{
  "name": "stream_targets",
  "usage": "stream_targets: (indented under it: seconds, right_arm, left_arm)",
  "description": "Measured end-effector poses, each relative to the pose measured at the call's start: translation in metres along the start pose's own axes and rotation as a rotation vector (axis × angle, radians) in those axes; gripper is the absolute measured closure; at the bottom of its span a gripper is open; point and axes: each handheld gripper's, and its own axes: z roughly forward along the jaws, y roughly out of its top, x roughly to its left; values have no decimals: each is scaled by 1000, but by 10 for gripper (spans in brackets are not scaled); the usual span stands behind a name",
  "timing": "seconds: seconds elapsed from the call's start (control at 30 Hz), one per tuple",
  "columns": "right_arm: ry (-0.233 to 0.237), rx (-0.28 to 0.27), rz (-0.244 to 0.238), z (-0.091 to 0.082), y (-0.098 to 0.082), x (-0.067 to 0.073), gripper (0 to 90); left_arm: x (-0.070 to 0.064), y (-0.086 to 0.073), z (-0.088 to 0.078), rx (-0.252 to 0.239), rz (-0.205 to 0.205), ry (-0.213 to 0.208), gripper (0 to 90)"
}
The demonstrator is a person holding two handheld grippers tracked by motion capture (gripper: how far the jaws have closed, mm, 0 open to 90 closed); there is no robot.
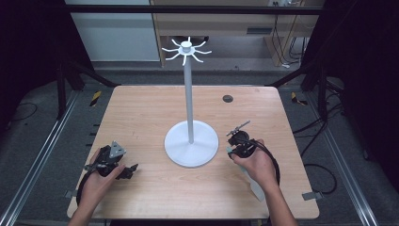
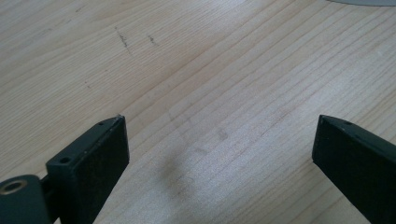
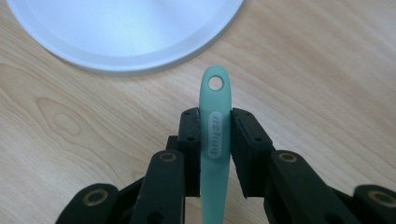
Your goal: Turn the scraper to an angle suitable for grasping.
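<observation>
My right gripper (image 3: 215, 114) is shut on the mint-green handle (image 3: 215, 140) of a utensil. The handle's tip, with its hanging hole, sticks out past the jaws and points at the stand's round white base (image 3: 121, 32). In the high view the right gripper (image 1: 231, 149) sits just right of the base (image 1: 191, 143), and the utensil's pale far end (image 1: 255, 186) trails back beside the forearm. The white stand (image 1: 189, 94) carries a ring of hooks (image 1: 187, 49) at its top. My left gripper (image 1: 132, 168) rests low at the table's front left; its jaws (image 2: 219, 126) stand wide open over bare wood.
The wooden table (image 1: 141, 113) has a small black round insert (image 1: 227, 98) at the back right. Metal rails and cables run along the floor on both sides of the table.
</observation>
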Motion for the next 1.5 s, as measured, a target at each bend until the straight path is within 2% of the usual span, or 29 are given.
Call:
stream_targets:
  seconds: [0.2, 0.23, 0.3, 0.37, 0.5, 0.7, 0.73, 0.8, 0.87, 0.9, 1.3, 1.5]
  right_arm:
    - [-2, -77, 26, -24, -1, -6, 746]
    - [-2, -106, 32, -32, -1, -8, 747]
    - [-7, -115, 34, -36, -1, -9, 747]
    - [-12, -158, 39, -49, -2, -12, 747]
    - [-18, -196, 46, -63, -1, -15, 747]
    - [-46, -313, 55, -92, -2, -22, 747]
    - [-46, -313, 55, -92, -2, -22, 747]
    - [-52, -357, 61, -99, -2, -24, 747]
    - [-53, -365, 62, -101, -2, -24, 747]
    - [-59, -387, 65, -104, -1, -25, 747]
    - [-59, -476, 76, -119, 2, -25, 747]
    - [-61, -503, 74, -125, 3, -24, 747]
  left_arm:
    - [0, 0, 0, 0, -1, 0, 36]
    - [0, 0, 0, 0, -1, 0, 36]
    - [0, 0, 0, 0, -1, -1, 36]
    - [0, 0, 0, -1, -1, -1, 35]
    - [0, 0, 0, 2, -1, 0, 35]
    - [0, 0, 0, 1, 0, 0, 36]
    - [0, 0, 0, 3, 0, 0, 36]
    - [0, 0, 0, 1, -1, 0, 36]
    - [0, 0, 0, 1, -2, 0, 36]
    - [0, 0, 0, 1, -2, 0, 36]
    - [0, 0, 0, 1, -1, -1, 35]
    - [0, 0, 0, 1, -2, -1, 36]
